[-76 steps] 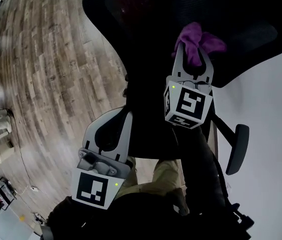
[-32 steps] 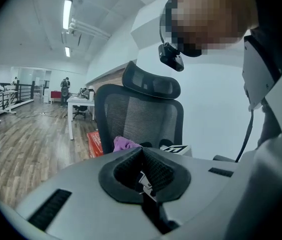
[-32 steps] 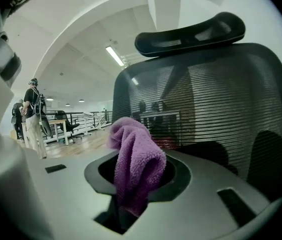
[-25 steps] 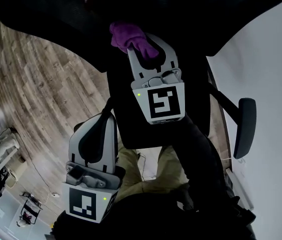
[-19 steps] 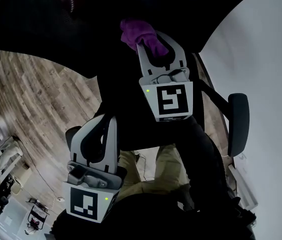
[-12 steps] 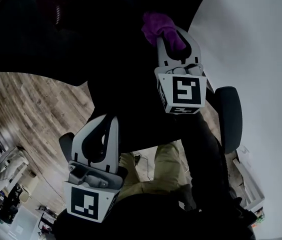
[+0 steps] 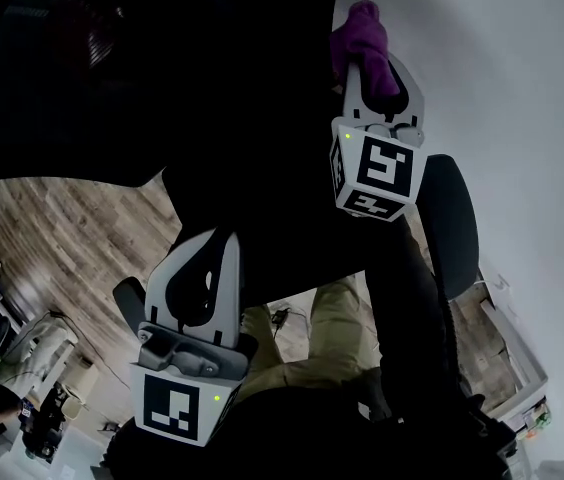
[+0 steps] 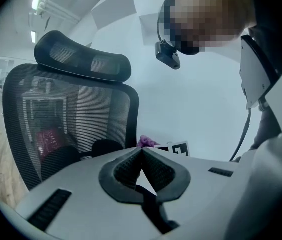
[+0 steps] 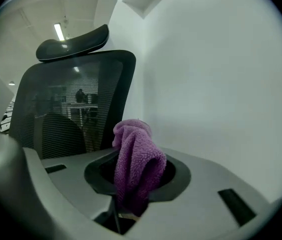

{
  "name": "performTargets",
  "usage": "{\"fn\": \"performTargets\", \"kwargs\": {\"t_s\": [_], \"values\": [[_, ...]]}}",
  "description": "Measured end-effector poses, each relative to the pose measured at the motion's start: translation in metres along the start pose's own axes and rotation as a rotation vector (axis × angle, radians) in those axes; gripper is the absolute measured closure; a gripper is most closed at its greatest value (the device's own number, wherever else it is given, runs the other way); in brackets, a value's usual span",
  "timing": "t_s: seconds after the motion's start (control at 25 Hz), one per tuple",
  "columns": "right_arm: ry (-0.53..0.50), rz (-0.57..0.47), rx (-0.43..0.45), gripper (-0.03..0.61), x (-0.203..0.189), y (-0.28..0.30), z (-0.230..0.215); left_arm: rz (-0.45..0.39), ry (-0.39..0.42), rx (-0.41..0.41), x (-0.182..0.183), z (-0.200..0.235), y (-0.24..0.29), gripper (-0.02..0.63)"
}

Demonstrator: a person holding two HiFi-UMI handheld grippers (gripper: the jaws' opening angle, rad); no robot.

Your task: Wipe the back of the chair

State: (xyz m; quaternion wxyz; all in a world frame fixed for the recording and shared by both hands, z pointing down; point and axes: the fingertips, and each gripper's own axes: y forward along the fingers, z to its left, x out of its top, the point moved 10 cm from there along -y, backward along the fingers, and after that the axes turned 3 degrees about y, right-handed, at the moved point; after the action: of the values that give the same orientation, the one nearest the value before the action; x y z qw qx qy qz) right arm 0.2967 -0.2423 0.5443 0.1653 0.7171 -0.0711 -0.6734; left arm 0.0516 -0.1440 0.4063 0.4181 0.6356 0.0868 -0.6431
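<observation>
Since one second ago the right gripper [image 7: 374, 80] has travelled from the middle of the chair back [image 7: 162, 68] to its right edge, carrying the purple cloth [image 7: 359, 36] with it. The left gripper [image 7: 205, 258] has stayed low, in front of the person's body.

**Right gripper.** Its jaws are clamped on the cloth [image 9: 136, 164], which bunches upward out of them. In the right gripper view the cloth stands just beside the right edge of the mesh backrest [image 9: 71, 109], with the white wall [image 9: 221, 84] behind it. Whether cloth and mesh touch cannot be told.

**Left gripper.** Its jaws are closed, the pads [image 8: 131, 166] meeting tip to tip with nothing between them. It points up at the backrest [image 8: 71, 119] and is apart from it.

**Surroundings.** In the head view the dark chair back fills the upper left and hides much of the wooden floor [image 7: 62, 228]. A black armrest [image 7: 449, 223] lies just below and to the right of the right gripper's marker cube [image 7: 377, 173]. A dark sleeve [image 7: 412, 318] runs down from that cube. A khaki trouser leg [image 7: 337, 328] shows between the two grippers. The headrest [image 8: 81, 59] tops the backrest, and a ceiling light [image 9: 59, 32] shows above it.

**Count.** One chair, one headrest, one cloth and two grippers. One armrest shows clearly.
</observation>
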Motion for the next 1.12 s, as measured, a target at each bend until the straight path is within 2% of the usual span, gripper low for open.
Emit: {"fn": "performTargets", "kwargs": {"t_s": [0.24, 0.44, 0.72, 1.12], "values": [[-0.02, 0.063, 0.006, 0.479, -0.035, 0.0, 0.029, 0.027, 0.002, 0.035, -0.013, 0.016, -0.014, 0.604], [-0.012, 0.052, 0.057, 0.479, -0.051, -0.001, 0.07, 0.032, -0.002, 0.062, -0.025, 0.037, -0.036, 0.604], [0.02, 0.001, 0.226, 0.479, -0.062, -0.011, 0.147, 0.018, -0.013, 0.11, -0.037, 0.068, -0.076, 0.604], [-0.063, -0.027, 0.447, 0.479, -0.073, -0.031, 0.254, -0.011, -0.063, 0.207, -0.053, 0.108, -0.128, 0.604]]}}
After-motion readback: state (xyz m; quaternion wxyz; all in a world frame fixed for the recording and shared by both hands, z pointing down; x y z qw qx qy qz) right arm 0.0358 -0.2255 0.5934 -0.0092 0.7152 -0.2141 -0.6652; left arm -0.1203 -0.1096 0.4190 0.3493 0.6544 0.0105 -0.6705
